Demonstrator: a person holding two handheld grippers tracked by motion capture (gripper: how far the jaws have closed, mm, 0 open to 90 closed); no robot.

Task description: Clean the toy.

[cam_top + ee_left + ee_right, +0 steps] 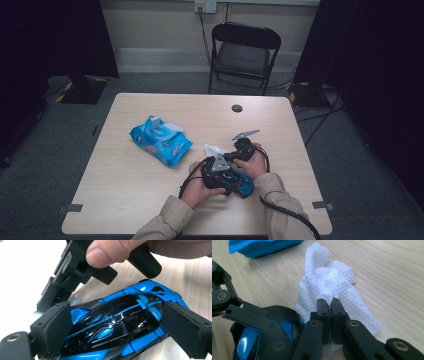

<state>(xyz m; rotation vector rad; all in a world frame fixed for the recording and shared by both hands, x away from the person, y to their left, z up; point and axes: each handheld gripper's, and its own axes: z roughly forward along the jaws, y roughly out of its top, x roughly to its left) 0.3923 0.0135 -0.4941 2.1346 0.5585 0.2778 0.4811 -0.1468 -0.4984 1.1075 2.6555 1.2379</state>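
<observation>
A glossy blue and black toy car (140,297) sits between the pads of my left gripper (117,323), which press on both of its sides. In the high view the car (243,186) is near the table's front edge, with the left gripper (233,183) around it. My right gripper (329,302) is shut on a crumpled white wipe (337,277) that hangs against the car's end (245,345). In the high view the right gripper (226,156) and wipe (214,149) lie just beyond the car. A thumb rests on the right gripper's body in the left gripper view.
A blue pack of wet wipes (161,140) with its flap open lies left of centre on the light wooden table (150,200). A round cable hole (237,108) is near the far edge. A black folding chair (244,52) stands behind the table.
</observation>
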